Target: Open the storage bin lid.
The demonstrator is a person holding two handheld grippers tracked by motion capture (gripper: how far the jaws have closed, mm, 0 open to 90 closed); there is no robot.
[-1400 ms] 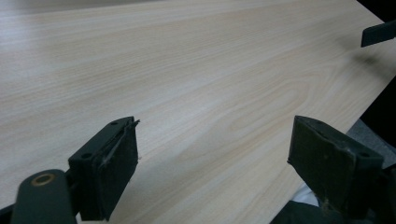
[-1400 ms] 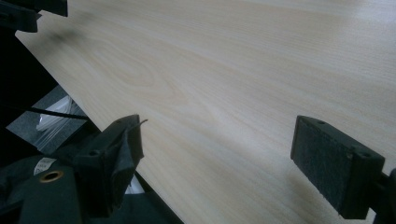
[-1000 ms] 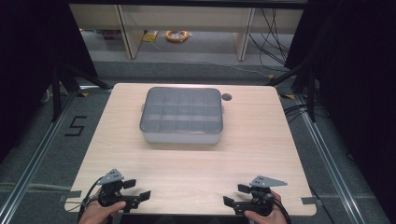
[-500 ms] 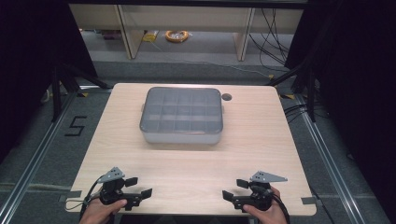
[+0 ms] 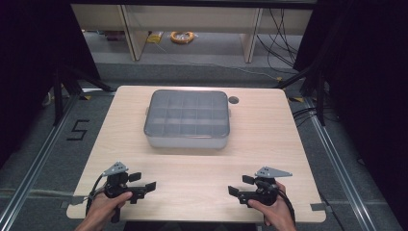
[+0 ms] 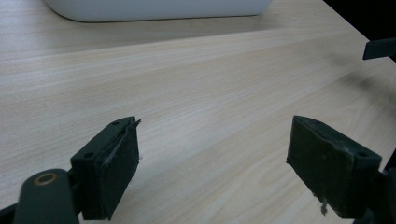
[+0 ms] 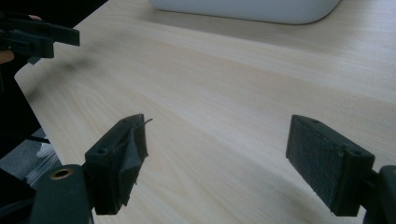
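A grey compartment box (image 5: 186, 119) with a clear lid sits closed at the middle back of the wooden table (image 5: 192, 163). My left gripper (image 5: 146, 181) hovers near the front left edge, open, its jaws pointing right with nothing between them. My right gripper (image 5: 238, 185) is near the front right edge, open and pointing left; its jaws have just been closing a little on bare air. In the left gripper view the jaws (image 6: 215, 126) frame bare wood, with the box (image 6: 159, 7) far off. The right gripper view (image 7: 217, 121) shows the same, with the box (image 7: 247, 9) beyond.
A round cable hole (image 5: 234, 100) lies in the table just right of the box. Behind the table stands a low shelf with an orange cable coil (image 5: 182, 36). Metal rails run along the floor on both sides.
Both hands have slid a little forward from the front edge onto the table. The box has not moved.
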